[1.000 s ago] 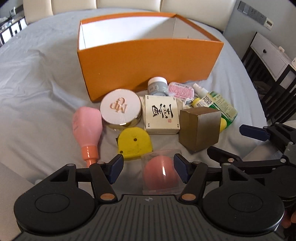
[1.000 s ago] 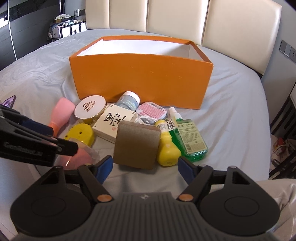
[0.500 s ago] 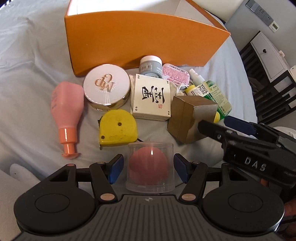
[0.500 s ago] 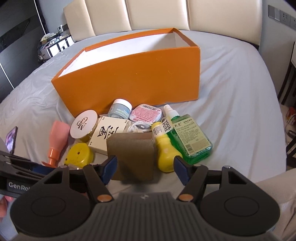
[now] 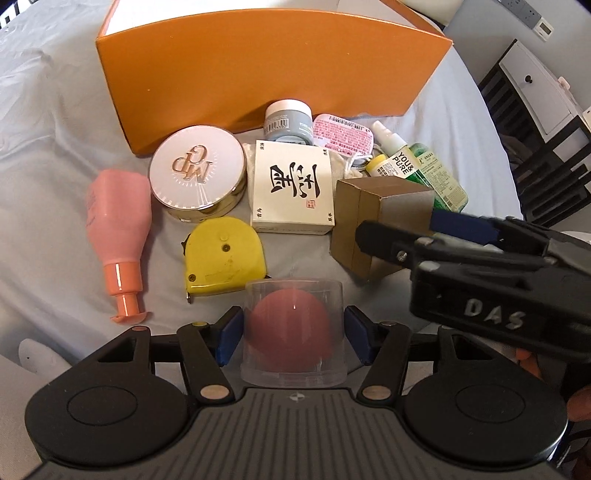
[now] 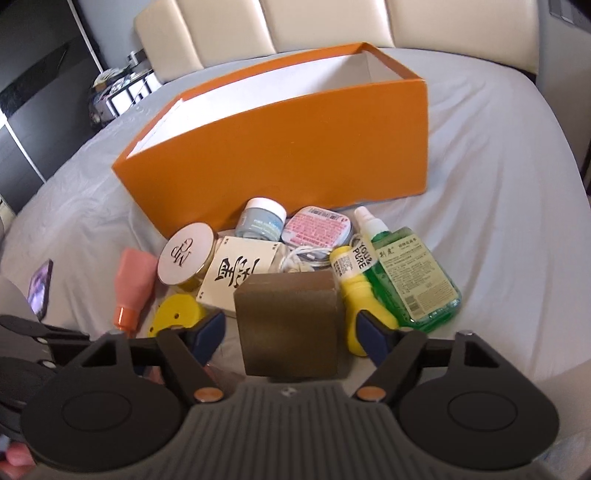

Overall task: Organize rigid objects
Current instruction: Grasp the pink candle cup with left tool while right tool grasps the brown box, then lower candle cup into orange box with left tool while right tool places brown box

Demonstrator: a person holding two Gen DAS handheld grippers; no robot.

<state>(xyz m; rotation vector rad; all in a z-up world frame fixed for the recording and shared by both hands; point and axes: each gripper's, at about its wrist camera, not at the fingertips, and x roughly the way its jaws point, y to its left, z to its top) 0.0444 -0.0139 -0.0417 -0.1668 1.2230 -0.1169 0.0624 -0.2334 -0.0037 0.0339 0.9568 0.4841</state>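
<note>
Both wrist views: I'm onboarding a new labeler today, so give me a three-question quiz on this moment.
1. True or false: the orange box already holds the yellow tape measure.
2. Which item sits between the left gripper fingers? A) brown box B) clear case with a pink sponge C) pink bottle
3. Fill in: the right gripper straddles the ____ box.

Key: 1 false; 2 B; 3 brown.

Bedsheet point(image 6: 498, 155): grey, wrinkled.
Headboard point(image 6: 332, 26): cream, padded panels.
Phone point(image 6: 40, 290): lying at left edge.
Cabinet point(image 5: 532, 85): white, dark frame.
</note>
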